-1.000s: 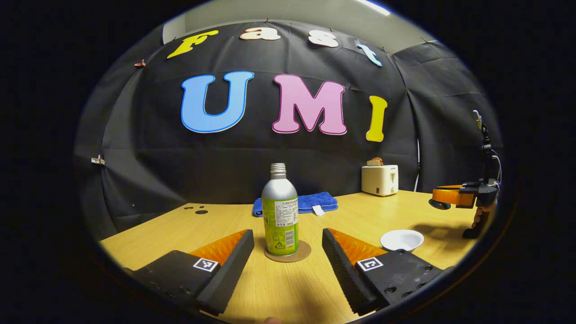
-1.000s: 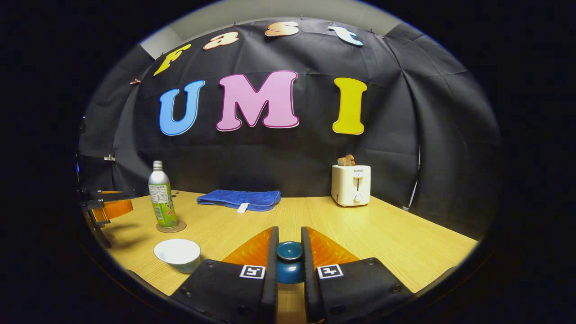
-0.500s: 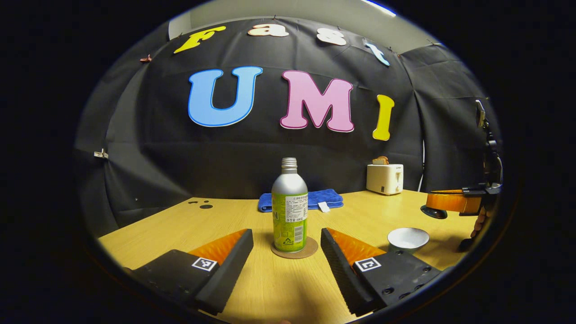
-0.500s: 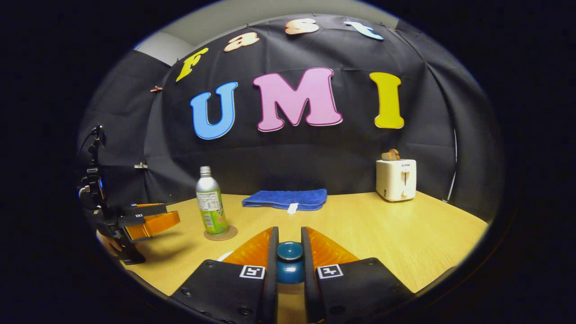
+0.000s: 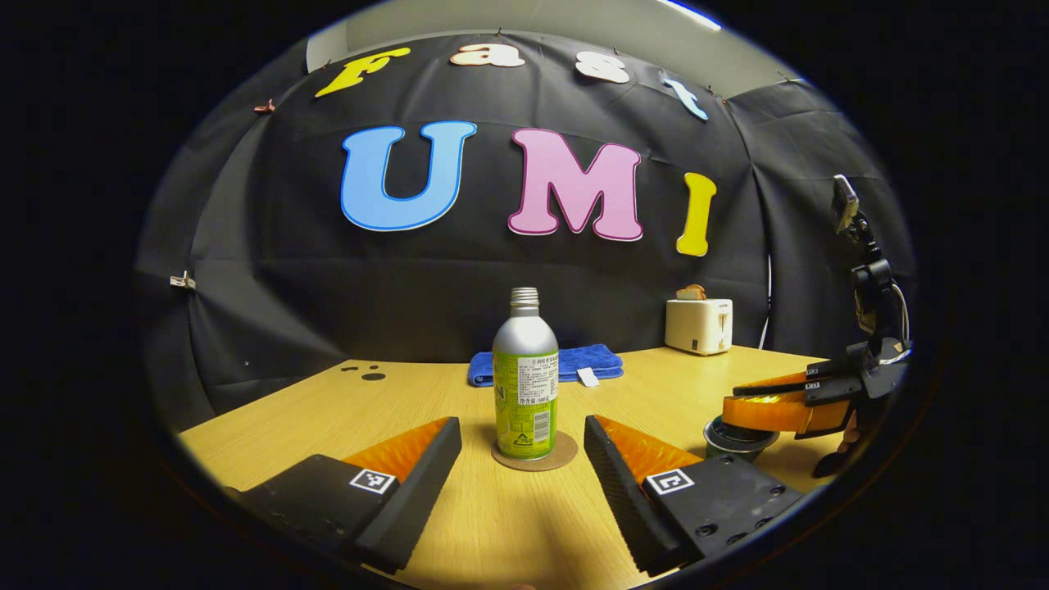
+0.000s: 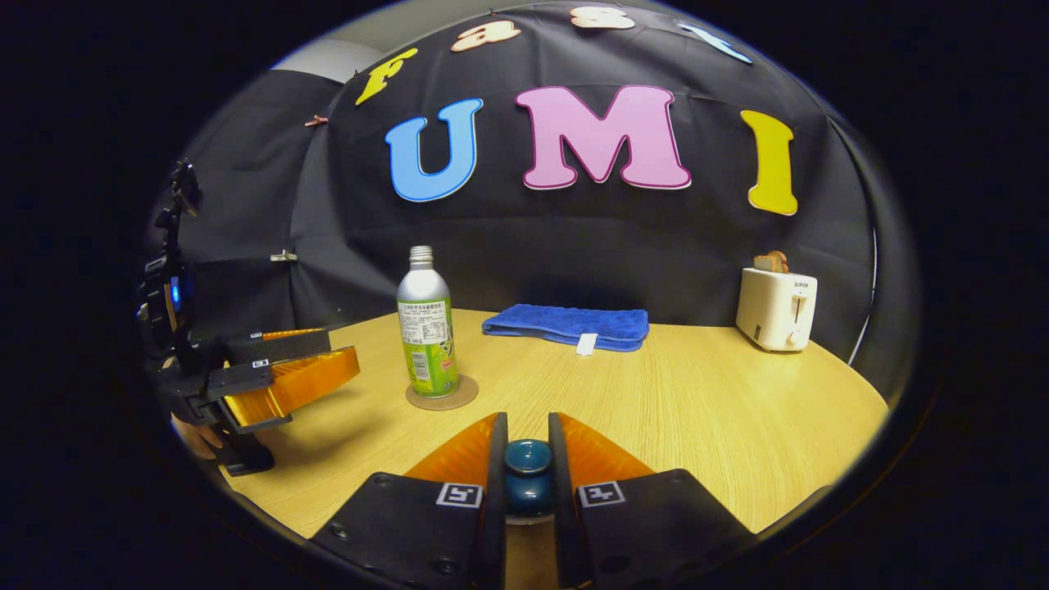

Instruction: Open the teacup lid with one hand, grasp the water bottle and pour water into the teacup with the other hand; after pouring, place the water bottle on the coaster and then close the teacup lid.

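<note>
Right gripper [image 6: 527, 459] is clamped on the blue knob of the lid [image 6: 527, 471], both fingers pressing its sides. In the left gripper view this gripper [image 5: 778, 406] hangs at the far right, directly over the teacup [image 5: 737, 440]; whether the lid touches the cup cannot be told.

Left gripper [image 5: 523, 451] stands wide open and holds nothing, its fingers apart on either side of the bottle [image 5: 525, 377] but nearer the camera, not touching it. In the right gripper view the same gripper [image 6: 287, 377] hovers above the counter [image 6: 697, 410], left of the bottle [image 6: 426, 328].

The bottle stands upright, uncapped, on the round coaster [image 5: 534, 452], toward the counter's middle. Behind it a folded blue towel [image 5: 574, 362] lies near the wall. A white toaster [image 5: 697, 324] sits at the back right, well apart from the bottle.
</note>
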### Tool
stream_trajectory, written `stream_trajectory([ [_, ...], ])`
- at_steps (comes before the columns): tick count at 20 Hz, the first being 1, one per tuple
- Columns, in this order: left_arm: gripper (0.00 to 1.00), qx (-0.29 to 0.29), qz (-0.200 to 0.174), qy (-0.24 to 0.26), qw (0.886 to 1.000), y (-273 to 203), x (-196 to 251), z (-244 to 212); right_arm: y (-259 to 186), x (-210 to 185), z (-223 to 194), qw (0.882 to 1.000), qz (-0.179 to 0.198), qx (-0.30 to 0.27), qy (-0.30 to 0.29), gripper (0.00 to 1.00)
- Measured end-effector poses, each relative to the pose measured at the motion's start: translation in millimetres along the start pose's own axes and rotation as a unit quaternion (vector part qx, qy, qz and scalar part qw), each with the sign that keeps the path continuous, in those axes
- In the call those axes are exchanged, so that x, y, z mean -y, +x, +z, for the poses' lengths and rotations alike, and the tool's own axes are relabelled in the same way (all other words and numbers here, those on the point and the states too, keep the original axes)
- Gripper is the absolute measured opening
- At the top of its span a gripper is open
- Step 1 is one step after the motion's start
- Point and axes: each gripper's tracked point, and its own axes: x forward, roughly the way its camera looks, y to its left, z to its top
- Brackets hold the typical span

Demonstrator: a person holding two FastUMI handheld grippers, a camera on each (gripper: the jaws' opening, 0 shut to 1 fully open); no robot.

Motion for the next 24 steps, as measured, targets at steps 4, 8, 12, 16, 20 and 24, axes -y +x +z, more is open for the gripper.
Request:
stream_trajectory([
  [4, 0.95, 0.000, 0.000, 0.000, 1.000, 1.6, -0.4, -1.3, 1.6, -3.1, -4.6, 1.000, 0.000, -0.018, -0.007, 0.29],
  [8, 0.95, -0.001, 0.004, 0.000, 1.000, 0.8, -1.8, -0.7, -6.0, -0.7, 2.8, 1.000, -0.012, 0.007, -0.014, 0.48],
  [12, 0.95, -0.001, 0.012, 0.000, 1.000, -2.9, -1.8, -0.7, -20.5, 3.1, 11.7, 0.999, -0.024, 0.042, -0.001, 0.65],
  [16, 0.95, 0.000, 0.024, -0.003, 1.000, -8.0, 4.2, -3.1, -35.1, 11.8, 21.8, 0.995, -0.046, 0.091, -0.007, 0.93],
  [20, 0.95, -0.001, 0.050, -0.004, 0.999, -13.1, 2.1, -2.6, -41.5, 27.2, 22.9, 0.992, -0.085, 0.097, 0.005, 0.98],
  [24, 0.95, -0.001, 0.056, -0.004, 0.998, -17.8, 10.9, -2.1, -49.6, 41.6, 22.4, 0.987, -0.131, 0.098, 0.009, 0.98],
])
